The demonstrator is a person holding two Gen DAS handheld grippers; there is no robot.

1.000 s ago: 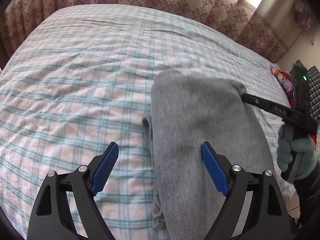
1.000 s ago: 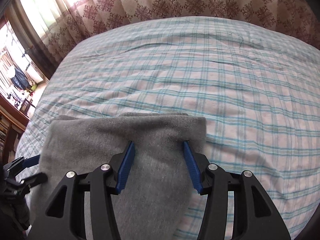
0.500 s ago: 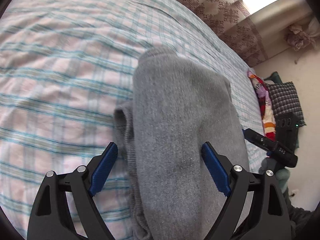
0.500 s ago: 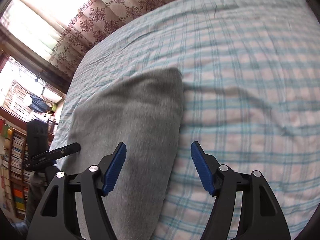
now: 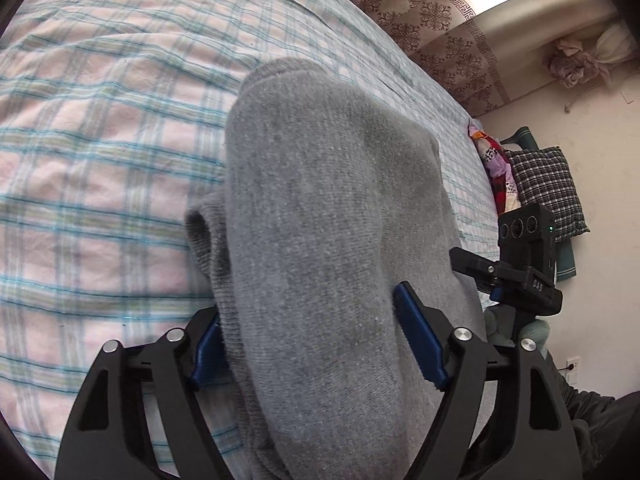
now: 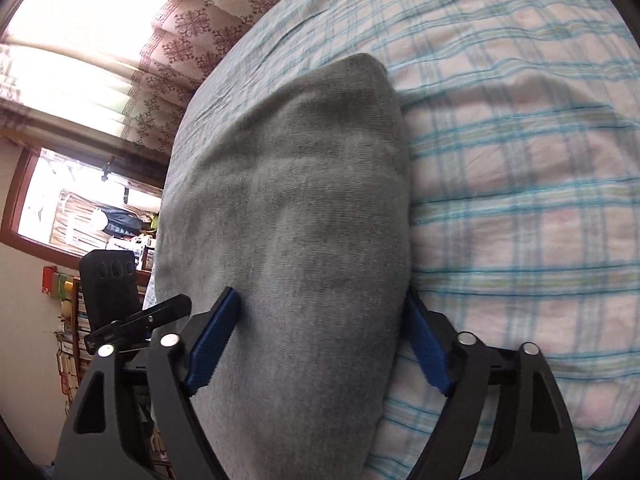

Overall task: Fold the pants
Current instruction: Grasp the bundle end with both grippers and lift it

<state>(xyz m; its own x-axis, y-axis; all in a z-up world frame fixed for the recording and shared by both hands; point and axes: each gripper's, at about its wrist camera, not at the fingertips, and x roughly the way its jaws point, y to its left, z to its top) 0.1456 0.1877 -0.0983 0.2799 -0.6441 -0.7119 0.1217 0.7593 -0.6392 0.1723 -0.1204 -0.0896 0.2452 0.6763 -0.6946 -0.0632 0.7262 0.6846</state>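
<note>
Right now the folded grey knitted pants (image 5: 320, 208) lie on the bed with the pink-and-blue checked sheet (image 5: 100, 140), near its edge, already doubled into a thick oblong bundle. The left hand-held gripper (image 5: 308, 344) straddles the near end of the bundle; its jaws are closing, with the cloth's left edge between them and one blue pad half buried beside the fabric, though I would not call it a firm clamp yet. The right hand-held gripper (image 6: 320, 344) straddles the other near corner; its jaws are opening, the cloth between them but not pinched. To do this step well, I judge each side should bite through all layers at the near edge, not just the top one, and both should lift together and level so the bundle folds over squarely instead of twisting. A loose ribbed flap (image 5: 204, 236) pokes out at the left side and may slip free if it is not gathered in. That flap shows only in the left wrist view, as do the checked pillow (image 5: 548, 188) and the bright patterned cloth (image 5: 496, 164) beyond the bed. The right wrist view alone shows the clean right edge of the bundle, a window (image 6: 80, 208) and stacked books (image 6: 72, 344).
</note>
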